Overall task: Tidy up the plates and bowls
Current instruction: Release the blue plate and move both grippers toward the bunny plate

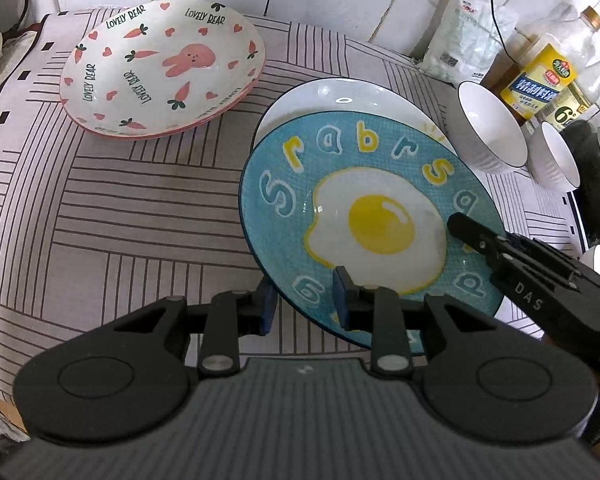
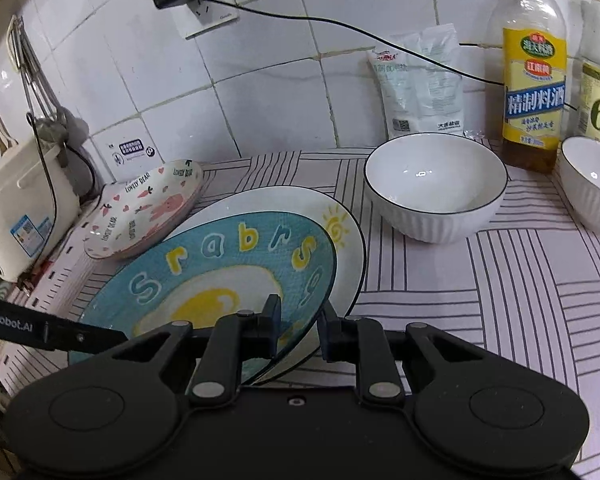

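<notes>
Both sets of jaws narrow, gripping rim of blue egg plate (image 1: 364, 216): left gripper (image 1: 305, 300) at near edge, right gripper (image 2: 299, 330) at opposite edge. Plate tilted over white plate (image 2: 340, 216) on striped bench (image 1: 120, 208). Two white bowls (image 2: 436, 188) beside.

Two close wrist views angled down (opposite sides), sharing blue plate (image 1: 364, 208)

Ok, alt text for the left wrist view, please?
Both claws grip a blue fried-egg plate by its rim, the left claw at the near edge and the right claw from the right, over a white plate. Stacked rabbit-print plates sit behind on the striped cloth.
</notes>
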`<state>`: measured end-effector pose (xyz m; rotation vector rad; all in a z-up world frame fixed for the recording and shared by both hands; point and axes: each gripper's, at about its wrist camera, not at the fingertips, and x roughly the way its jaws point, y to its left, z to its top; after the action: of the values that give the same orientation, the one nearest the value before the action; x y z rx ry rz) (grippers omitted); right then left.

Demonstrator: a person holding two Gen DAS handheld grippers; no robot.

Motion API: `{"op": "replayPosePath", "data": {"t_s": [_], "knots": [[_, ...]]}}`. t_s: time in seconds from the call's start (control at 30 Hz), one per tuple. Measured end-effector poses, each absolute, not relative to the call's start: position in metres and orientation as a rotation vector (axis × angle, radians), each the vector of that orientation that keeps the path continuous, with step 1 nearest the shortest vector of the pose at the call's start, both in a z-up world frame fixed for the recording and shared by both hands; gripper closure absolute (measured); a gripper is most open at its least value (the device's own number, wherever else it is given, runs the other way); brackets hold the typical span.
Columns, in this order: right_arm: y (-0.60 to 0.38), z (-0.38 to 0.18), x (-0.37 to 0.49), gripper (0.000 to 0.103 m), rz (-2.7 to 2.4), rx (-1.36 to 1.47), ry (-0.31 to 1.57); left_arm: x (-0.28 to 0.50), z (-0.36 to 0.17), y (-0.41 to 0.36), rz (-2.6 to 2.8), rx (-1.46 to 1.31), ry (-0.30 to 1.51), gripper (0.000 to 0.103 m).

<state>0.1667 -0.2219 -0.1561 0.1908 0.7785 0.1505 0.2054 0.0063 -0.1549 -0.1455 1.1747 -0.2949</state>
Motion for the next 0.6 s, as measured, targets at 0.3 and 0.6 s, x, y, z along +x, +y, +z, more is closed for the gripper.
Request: {"op": "replayPosePath", "data": {"t_s": [0.3,0.6], "knots": [[-0.210,-0.154,0.171,0.073,0.126,0.104,0.808,0.213,-0.158,0.002,-0.262,-0.125,1.185,0.073],[-0.204,-0.147,0.179,0.064,0.161,0.022,0.875,0.220,-0.163,0.001,-0.256,-0.133,1.199,0.072]]}}
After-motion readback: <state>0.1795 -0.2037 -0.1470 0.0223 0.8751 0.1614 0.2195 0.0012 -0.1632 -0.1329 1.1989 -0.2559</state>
